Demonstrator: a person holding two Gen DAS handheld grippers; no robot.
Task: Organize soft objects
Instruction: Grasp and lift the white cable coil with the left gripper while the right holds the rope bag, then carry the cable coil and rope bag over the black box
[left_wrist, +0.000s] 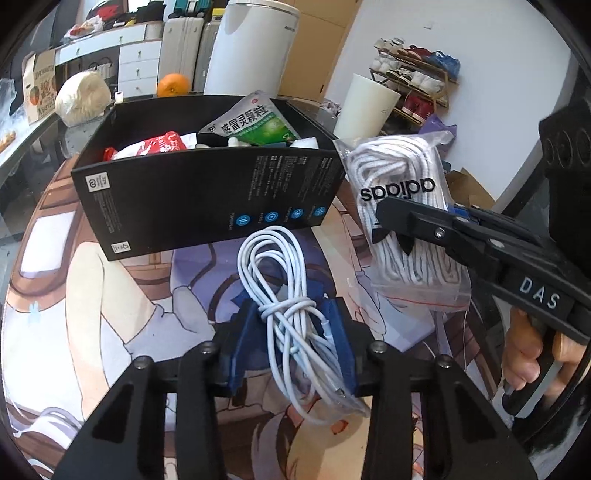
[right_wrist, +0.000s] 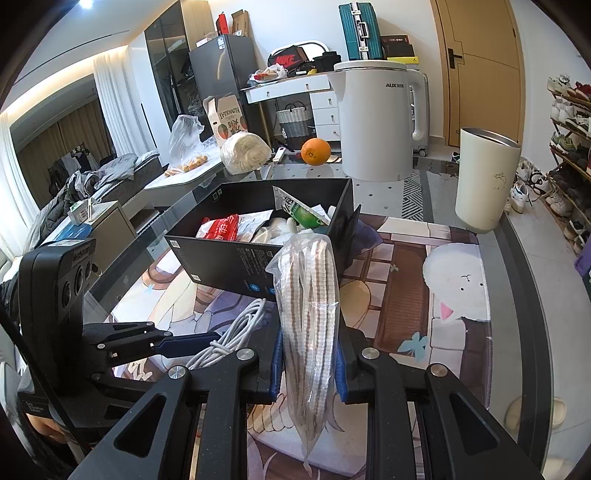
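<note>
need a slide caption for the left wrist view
Left claw grips a white cable bundle before the black box; right claw holds bagged laces.

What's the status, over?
Left gripper shut on cable. Right gripper shut on lace bag. Both held short of box; nothing blocking.

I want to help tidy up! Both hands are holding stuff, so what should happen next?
Probably lift the right gripper forward over the black box and drop in its bag of white laces. Both grippers already hold their items, the left gripper the white cable, and the open box sits just ahead.
</note>
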